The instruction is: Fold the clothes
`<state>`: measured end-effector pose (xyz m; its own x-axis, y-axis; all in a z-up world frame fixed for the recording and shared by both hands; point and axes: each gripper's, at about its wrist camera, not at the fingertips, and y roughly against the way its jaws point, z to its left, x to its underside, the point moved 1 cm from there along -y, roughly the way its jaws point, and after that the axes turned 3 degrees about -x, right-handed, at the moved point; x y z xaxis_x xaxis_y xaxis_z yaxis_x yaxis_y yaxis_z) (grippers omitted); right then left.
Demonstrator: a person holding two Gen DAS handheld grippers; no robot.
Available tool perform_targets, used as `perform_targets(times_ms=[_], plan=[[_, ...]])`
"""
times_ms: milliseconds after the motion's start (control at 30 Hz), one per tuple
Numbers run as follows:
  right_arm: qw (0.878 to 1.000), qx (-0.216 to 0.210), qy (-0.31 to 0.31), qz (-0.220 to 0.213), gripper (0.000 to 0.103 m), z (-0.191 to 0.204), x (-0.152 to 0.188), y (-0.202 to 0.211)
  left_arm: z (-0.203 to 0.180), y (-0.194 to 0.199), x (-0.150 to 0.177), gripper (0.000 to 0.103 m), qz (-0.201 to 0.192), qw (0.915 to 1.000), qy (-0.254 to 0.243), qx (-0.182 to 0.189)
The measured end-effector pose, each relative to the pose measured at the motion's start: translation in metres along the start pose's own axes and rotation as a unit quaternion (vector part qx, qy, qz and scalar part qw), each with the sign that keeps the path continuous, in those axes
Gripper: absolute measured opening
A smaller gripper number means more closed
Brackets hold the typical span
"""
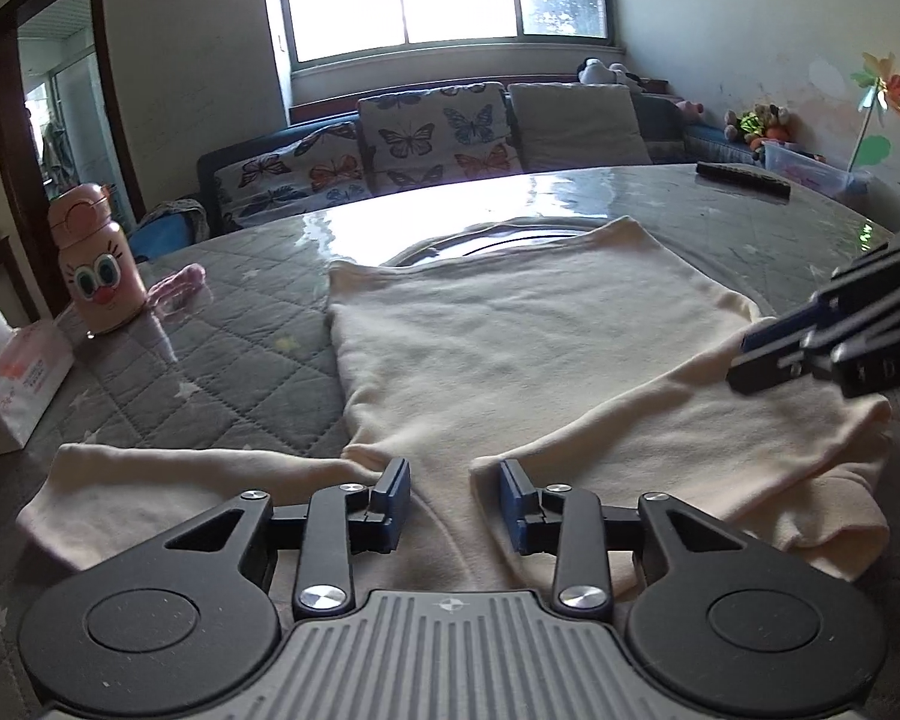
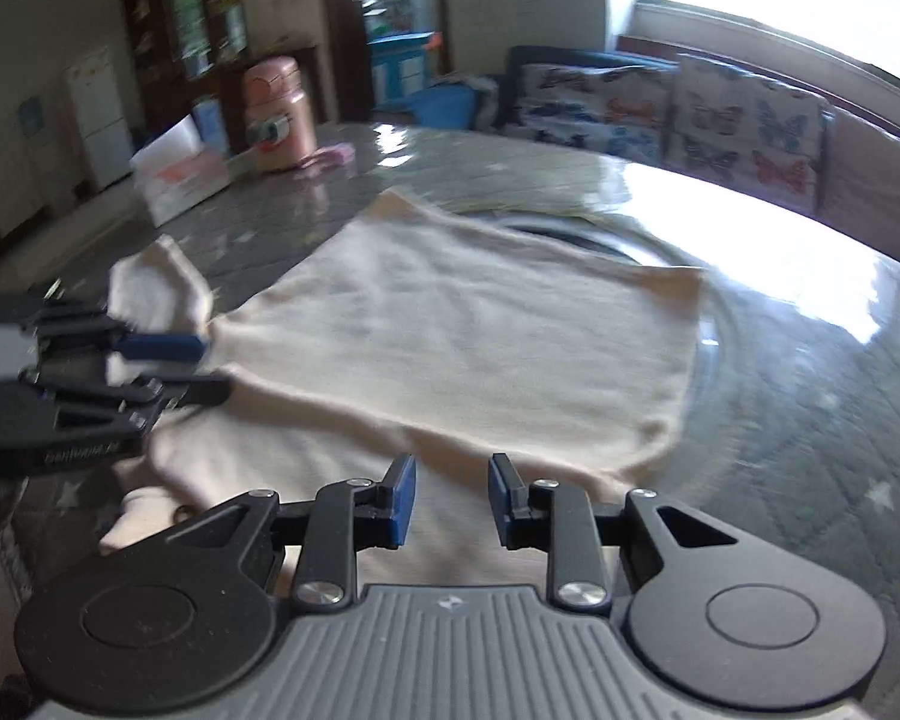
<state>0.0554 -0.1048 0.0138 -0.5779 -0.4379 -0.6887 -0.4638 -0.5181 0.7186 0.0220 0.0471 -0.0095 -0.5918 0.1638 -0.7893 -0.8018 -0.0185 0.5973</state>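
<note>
A quilted tabletop (image 1: 222, 324) under glare carries a cream shirt (image 1: 510, 348), spread flat, its near hem cut off by both views. Left tongs (image 1: 453, 501) and right tongs (image 2: 447, 495) hover spread above it. The right view is blurred.

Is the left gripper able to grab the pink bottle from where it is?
Probably not yet. The left gripper hangs open over the cream shirt; the pink bottle stands far off to its left, unblocked.

Cream shirt (image 1: 510, 348) flat on table (image 1: 240, 324)
</note>
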Motion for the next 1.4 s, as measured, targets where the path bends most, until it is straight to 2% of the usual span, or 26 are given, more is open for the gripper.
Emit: perform_targets(times_ms=[167,367,633,800,900,1100,1267,1333,1400], plan=[[0.999,-0.019,0.044,0.01,0.026,0.032,-0.007,-0.018,0.025,0.008,0.003,0.043,-0.004,0.9991,0.028,-0.031],[0.996,-0.033,0.084,0.006,0.026,0.064,-0.018,-0.041,0.069,0.011,0.01,0.053,0.003,0.9929,0.076,-0.092],[0.993,-0.052,0.106,0.006,0.027,0.084,-0.018,-0.042,0.126,0.012,0.021,0.065,0.016,0.9757,0.132,-0.174],[0.991,-0.065,0.117,0.008,0.027,0.093,-0.017,-0.037,0.156,0.007,0.029,0.066,0.027,0.9622,0.173,-0.209],[0.99,-0.073,0.124,0.009,0.027,0.099,-0.016,-0.035,0.168,0.003,0.033,0.064,0.035,0.9559,0.196,-0.216],[0.987,-0.082,0.135,0.005,0.027,0.106,-0.015,-0.027,0.183,-0.003,0.034,0.054,0.042,0.9484,0.23,-0.214],[0.989,-0.08,0.127,-0.007,0.027,0.101,-0.016,-0.019,0.191,-0.009,0.032,0.036,0.038,0.9462,0.252,-0.199],[0.99,-0.075,0.12,-0.011,0.027,0.096,-0.016,-0.015,0.191,-0.01,0.031,0.014,0.037,0.9459,0.258,-0.194],[0.991,-0.07,0.112,-0.015,0.027,0.091,-0.015,-0.01,0.189,-0.009,0.028,0.007,0.035,0.946,0.256,-0.196]])
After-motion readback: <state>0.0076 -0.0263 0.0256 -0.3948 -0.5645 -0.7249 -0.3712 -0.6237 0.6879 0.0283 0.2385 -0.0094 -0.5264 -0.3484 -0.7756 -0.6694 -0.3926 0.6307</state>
